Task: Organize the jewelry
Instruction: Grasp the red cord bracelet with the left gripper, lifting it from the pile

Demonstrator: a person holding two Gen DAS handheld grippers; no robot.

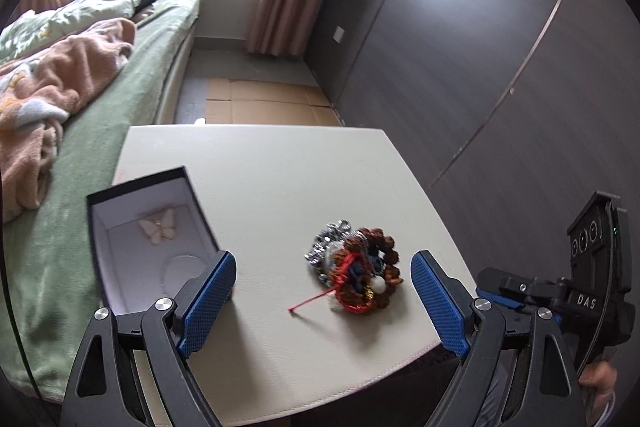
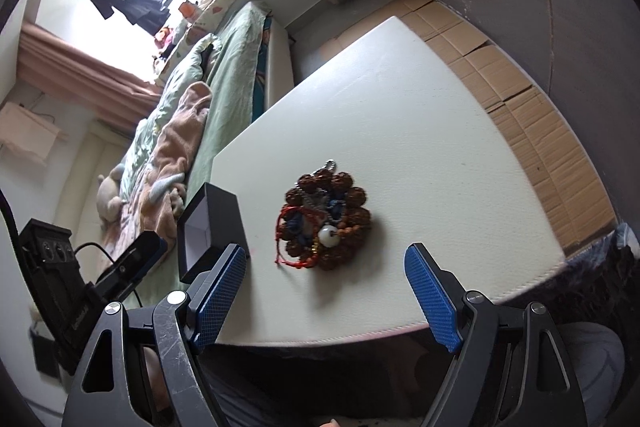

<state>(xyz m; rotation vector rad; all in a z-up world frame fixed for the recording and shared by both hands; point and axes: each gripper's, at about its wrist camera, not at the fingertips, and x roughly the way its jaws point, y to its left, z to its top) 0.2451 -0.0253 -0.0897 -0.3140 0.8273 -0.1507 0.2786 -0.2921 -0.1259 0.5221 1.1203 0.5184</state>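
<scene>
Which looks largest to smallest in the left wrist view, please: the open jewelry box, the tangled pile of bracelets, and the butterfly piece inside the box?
1. Open jewelry box, clearly the largest.
2. Pile of bracelets, though it lies at about the same nearness.
3. Butterfly piece, smallest by far.

I've got a tangled heap of brown bead bracelets, red cord and silver chain [image 1: 354,267] mid-table, and left of it an open black white-lined box [image 1: 148,243] holding a butterfly pendant [image 1: 157,226].
</scene>
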